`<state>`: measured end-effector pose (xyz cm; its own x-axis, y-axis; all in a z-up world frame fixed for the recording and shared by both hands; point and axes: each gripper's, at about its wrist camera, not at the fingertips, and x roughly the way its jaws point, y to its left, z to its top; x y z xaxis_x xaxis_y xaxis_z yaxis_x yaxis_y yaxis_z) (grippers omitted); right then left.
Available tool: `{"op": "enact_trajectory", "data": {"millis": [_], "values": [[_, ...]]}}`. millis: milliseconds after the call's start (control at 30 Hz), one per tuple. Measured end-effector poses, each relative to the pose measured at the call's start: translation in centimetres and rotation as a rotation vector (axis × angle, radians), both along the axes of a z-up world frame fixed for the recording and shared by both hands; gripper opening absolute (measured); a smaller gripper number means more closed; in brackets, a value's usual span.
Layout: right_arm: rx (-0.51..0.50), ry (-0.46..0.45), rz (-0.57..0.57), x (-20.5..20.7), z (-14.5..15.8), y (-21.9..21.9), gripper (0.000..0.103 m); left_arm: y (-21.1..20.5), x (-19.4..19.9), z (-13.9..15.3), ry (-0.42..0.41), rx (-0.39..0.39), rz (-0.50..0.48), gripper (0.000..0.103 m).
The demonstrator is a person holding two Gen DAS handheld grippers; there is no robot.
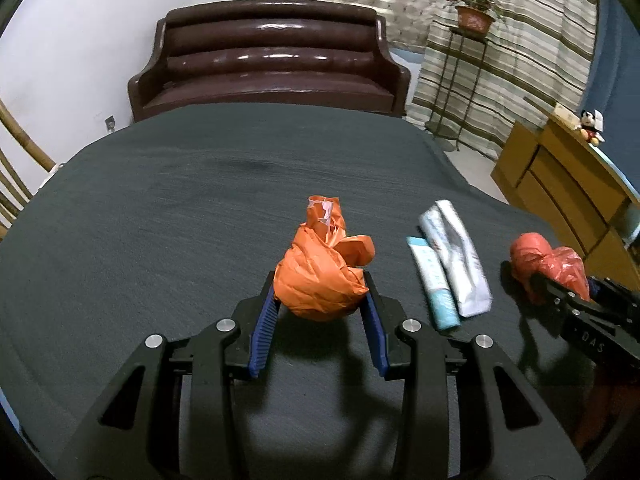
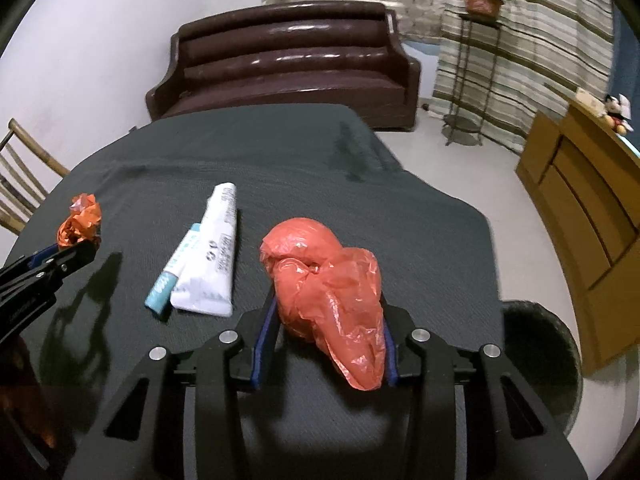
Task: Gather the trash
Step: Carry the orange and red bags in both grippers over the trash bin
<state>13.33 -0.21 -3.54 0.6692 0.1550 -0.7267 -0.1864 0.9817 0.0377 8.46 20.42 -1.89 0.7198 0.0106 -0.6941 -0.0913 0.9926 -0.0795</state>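
Observation:
A crumpled orange wrapper (image 1: 320, 272) sits squeezed between the blue pads of my left gripper (image 1: 320, 280), which is shut on it, and throws a shadow on the dark grey tablecloth (image 1: 160, 220). My right gripper (image 2: 328, 302) is shut on a bunched red plastic bag (image 2: 324, 276), whose tail hangs toward the camera. Between the two lie a white tube (image 2: 212, 256) and a smaller light-blue tube (image 2: 172, 276), side by side on the cloth. Each gripper also shows at the edge of the other's view: the right gripper (image 1: 556, 284) and the left gripper (image 2: 80, 248).
A dark round bin (image 2: 540, 360) stands on the floor off the table's right edge. Behind the table is a brown sofa (image 1: 272, 64). A wooden cabinet (image 2: 580, 208) is at the right, a bamboo chair (image 2: 20, 184) at the left.

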Motion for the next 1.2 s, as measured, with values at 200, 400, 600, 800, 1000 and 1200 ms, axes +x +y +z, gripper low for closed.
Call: {"op": "enact_trajectory", "data": {"millis": [200, 400, 600, 800, 1000, 1200], "values": [[0.014, -0.021, -0.069, -2.1, 0.5, -2.3, 0.042, -2.7, -1.4, 0.3, -0.013, -0.010, -0.051, 0.038], [0.027, -0.042, -0.135, -4.0, 0.7, -5.3, 0.042, -6.1, -2.2, 0.8, -0.037, -0.008, -0.098, 0.038], [0.031, -0.058, -0.197, -5.3, 0.8, -8.2, 0.042, -10.1, -3.0, 1.2, -0.056, -0.004, -0.154, 0.038], [0.033, -0.076, -0.243, -6.6, 0.7, -10.9, 0.042, -14.2, -3.1, 1.4, -0.072, 0.005, -0.221, 0.038], [0.034, -0.083, -0.307, -7.3, 0.4, -14.2, 0.042, -18.0, -2.9, 1.0, -0.076, 0.016, -0.288, 0.038], [0.035, -0.073, -0.359, -7.5, -0.3, -16.5, 0.042, -21.5, -2.3, 0.1, -0.052, 0.016, -0.345, 0.038]]}}
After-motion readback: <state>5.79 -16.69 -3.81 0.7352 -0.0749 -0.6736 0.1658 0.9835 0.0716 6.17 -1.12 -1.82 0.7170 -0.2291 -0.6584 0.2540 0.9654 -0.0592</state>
